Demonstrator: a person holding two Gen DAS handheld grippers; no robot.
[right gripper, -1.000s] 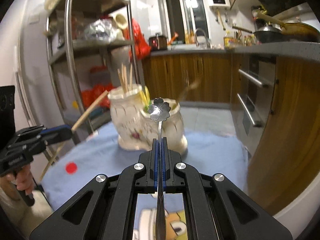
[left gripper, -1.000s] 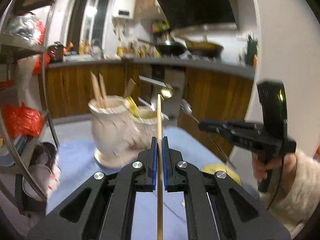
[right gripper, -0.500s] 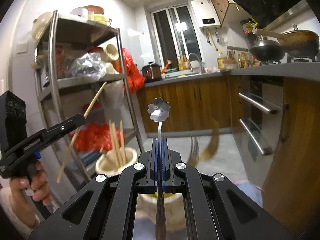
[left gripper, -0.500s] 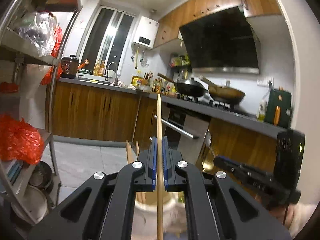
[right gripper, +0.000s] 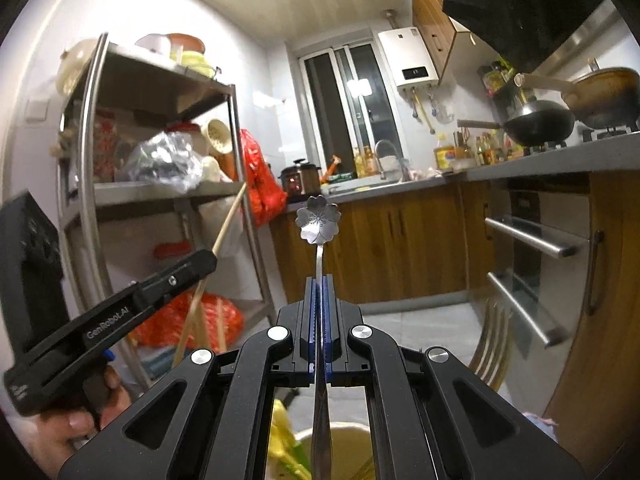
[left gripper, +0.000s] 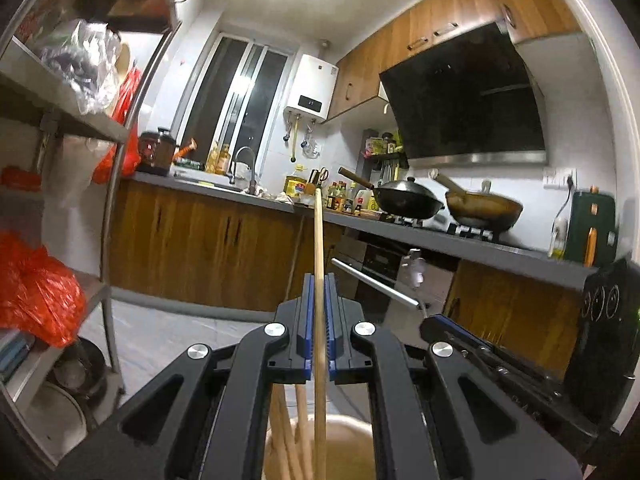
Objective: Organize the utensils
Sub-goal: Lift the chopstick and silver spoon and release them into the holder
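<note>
My left gripper (left gripper: 319, 280) is shut on a wooden chopstick (left gripper: 319, 240) that stands upright; its lower end hangs over the mouth of a cream holder (left gripper: 344, 448) with other chopsticks (left gripper: 288, 436) in it. My right gripper (right gripper: 319, 280) is shut on a metal spoon with a flower-shaped end (right gripper: 318, 224), held upright over a second cream holder (right gripper: 348, 452) with yellow-green utensils (right gripper: 284, 444). The left gripper (right gripper: 196, 268) and its chopstick (right gripper: 228, 224) show at the left of the right wrist view. The right gripper (left gripper: 444, 326) shows at the right of the left wrist view.
A metal shelf rack (right gripper: 236, 184) with bags stands to the left. A wooden kitchen counter (left gripper: 208, 236) with an oven handle (right gripper: 536, 236) and woks (left gripper: 408, 200) runs behind. Forks (right gripper: 492, 344) stick up at the right of the right wrist view.
Both grippers have tilted upward and come over the holders, which have dropped to the bottom edge of both views. Chopstick and spoon stay clamped.
</note>
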